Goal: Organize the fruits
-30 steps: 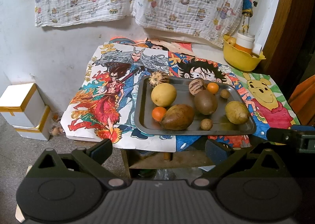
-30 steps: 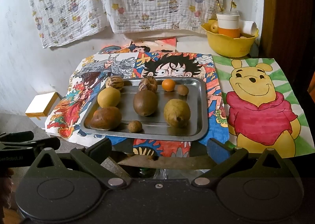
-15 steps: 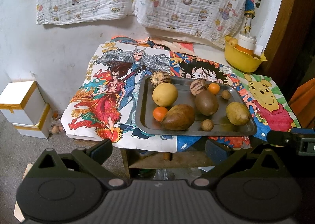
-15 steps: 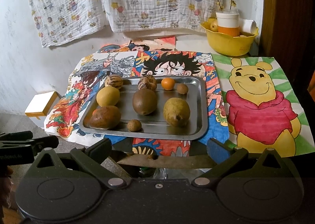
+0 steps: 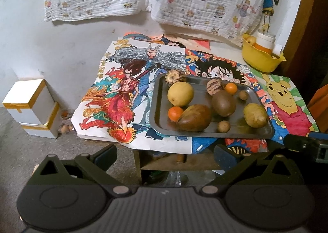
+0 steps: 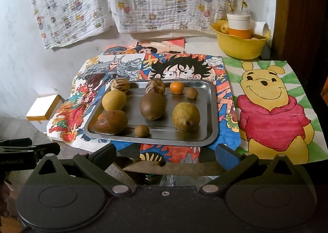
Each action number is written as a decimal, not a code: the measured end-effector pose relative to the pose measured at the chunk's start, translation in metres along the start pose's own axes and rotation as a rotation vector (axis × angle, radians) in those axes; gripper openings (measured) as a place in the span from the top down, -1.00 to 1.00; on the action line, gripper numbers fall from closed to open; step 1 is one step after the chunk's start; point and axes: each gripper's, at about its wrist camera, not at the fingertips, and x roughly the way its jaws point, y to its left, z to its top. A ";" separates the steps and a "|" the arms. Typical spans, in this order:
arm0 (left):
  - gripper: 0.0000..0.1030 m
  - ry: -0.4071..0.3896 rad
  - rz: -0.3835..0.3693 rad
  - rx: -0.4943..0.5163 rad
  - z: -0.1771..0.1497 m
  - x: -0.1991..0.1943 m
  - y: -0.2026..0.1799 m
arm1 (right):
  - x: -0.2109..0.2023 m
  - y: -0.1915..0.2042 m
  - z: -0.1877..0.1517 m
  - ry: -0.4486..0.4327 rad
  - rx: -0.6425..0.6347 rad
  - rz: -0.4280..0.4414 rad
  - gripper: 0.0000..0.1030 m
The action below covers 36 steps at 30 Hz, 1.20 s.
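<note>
Since the earlier frames both cameras have come a little closer to the tray (image 6: 209,110); the fruits stay in place. Left gripper (image 5: 165,152) and right gripper (image 6: 166,152) hang before the table's front edge, fingers wide apart, empty. Only the left view shows fully the orange (image 5: 175,113) at the tray's left edge, touching the brown fruit (image 5: 194,118).
</note>
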 end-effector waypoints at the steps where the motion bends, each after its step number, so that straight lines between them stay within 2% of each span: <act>1: -0.99 0.004 0.007 -0.001 0.000 0.000 0.000 | 0.000 0.000 0.001 0.000 -0.001 0.001 -0.99; 5: -0.99 0.015 0.035 0.009 0.000 0.000 -0.001 | -0.001 0.002 0.002 -0.003 -0.003 -0.001 -0.99; 19: -0.99 0.012 0.048 -0.027 0.005 -0.004 0.004 | -0.005 0.003 0.004 -0.016 -0.009 -0.012 -0.99; 31: -0.99 0.016 0.040 -0.027 0.004 -0.003 0.003 | -0.003 0.003 0.003 -0.017 -0.011 -0.015 -0.99; 36: -0.99 0.003 0.013 -0.033 0.005 -0.004 0.003 | -0.003 0.004 0.004 -0.012 -0.018 -0.008 -0.99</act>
